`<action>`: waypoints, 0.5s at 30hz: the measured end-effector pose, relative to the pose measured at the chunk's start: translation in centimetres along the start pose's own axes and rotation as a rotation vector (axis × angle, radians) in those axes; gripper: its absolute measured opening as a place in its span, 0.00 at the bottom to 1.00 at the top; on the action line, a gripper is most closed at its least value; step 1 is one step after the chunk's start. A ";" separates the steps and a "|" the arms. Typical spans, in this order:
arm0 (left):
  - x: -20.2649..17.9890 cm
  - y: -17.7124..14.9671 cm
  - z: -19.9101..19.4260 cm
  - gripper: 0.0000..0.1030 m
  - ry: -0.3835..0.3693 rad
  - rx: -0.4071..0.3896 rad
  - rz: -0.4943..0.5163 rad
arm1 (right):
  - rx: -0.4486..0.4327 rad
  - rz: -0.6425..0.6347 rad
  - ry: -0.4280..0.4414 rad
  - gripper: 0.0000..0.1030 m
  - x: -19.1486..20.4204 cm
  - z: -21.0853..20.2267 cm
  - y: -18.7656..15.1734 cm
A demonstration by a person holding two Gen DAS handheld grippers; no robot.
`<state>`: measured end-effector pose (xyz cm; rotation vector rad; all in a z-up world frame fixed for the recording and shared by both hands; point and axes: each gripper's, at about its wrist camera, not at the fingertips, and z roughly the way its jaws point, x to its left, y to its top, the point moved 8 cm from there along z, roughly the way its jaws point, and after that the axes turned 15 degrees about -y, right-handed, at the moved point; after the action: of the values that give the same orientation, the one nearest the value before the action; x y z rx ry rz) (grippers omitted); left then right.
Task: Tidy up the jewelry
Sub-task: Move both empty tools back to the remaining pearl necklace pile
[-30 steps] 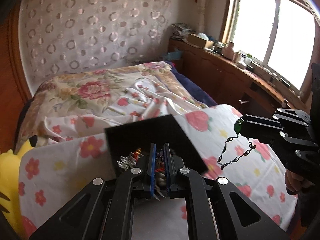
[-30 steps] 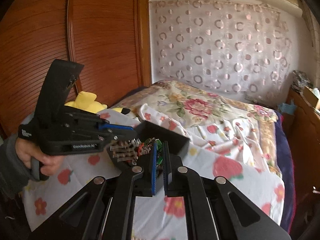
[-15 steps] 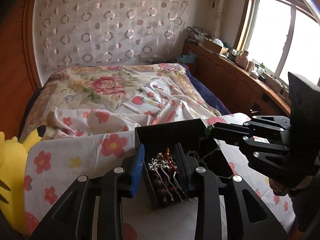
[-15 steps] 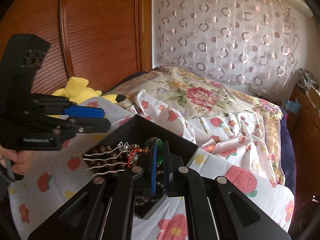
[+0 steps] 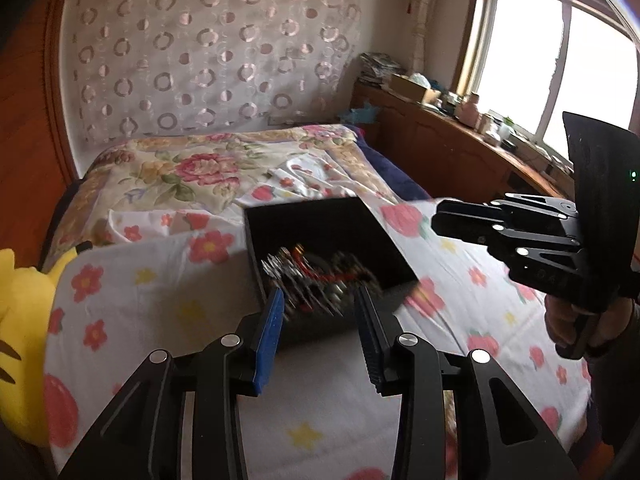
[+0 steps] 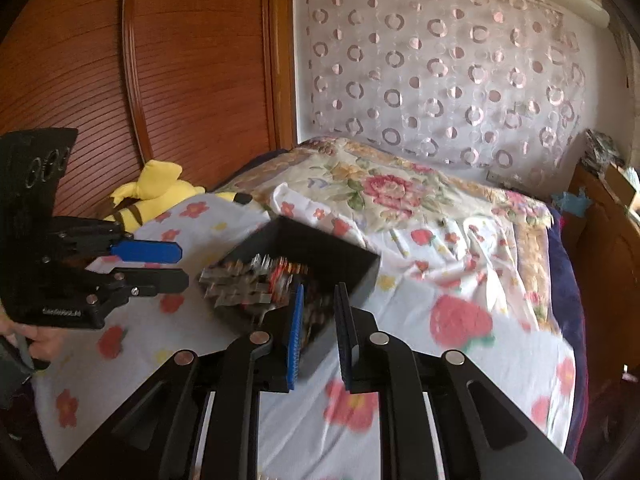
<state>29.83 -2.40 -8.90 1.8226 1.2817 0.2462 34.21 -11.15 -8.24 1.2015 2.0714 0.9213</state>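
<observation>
1. Both grippers hang above the bed with nothing in them. The left gripper [image 5: 318, 336] has its jaws spread wide, blue pad on one side, empty air between. The right gripper [image 6: 318, 336] is parted by a narrower gap and grips nothing either.

2. The black jewelry box [image 5: 320, 232] sits lidless on the white sheet with red flowers [image 5: 132, 312], between the two grippers. The jewelry [image 5: 316, 276] is heaped in its near end: silvery hairpins, something red, dark beads. Motion blur keeps me from sorting one piece from another.

3. From the right wrist view the same box [image 6: 332, 252] lies just ahead of the fingers, and the pile [image 6: 256, 280] crowds toward the corner nearest the left gripper, whose tips stop just short of that corner.

4. I see no loose piece on the sheet around the box, so to my eye the gathering step looks finished or close to it.

5. What comes next, I'd guess, is tidying inside the box or leaving it be. If a gripper goes back in, it must come down steeply over the wall, pinch a single strand and lift slowly, since chains and pins tangle easily.

6. A yellow plush toy [image 6: 156, 196] lies at the edge of the bed, well clear.
</observation>
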 end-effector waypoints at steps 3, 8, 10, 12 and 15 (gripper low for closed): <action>-1.5 -2.2 0.0 0.34 -0.026 0.026 0.009 | 0.032 0.010 0.005 0.17 -0.1 -1.6 -3.2; -2.8 -5.1 0.5 0.34 -0.048 0.069 0.018 | 0.104 0.007 -0.010 0.17 0.2 -3.2 -8.5; -3.3 -6.2 0.9 0.34 -0.059 0.091 0.016 | 0.140 0.014 -0.010 0.17 0.4 -3.8 -10.5; -3.7 -6.9 1.2 0.34 -0.064 0.106 0.018 | 0.167 0.007 -0.020 0.17 0.5 -4.0 -12.0; -4.1 -7.8 1.6 0.34 -0.074 0.121 0.018 | 0.187 -0.001 -0.031 0.17 0.9 -4.2 -13.4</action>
<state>23.72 -6.00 -14.34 1.9277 1.2523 0.1123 23.95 -16.33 -16.41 1.3012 2.1712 0.7158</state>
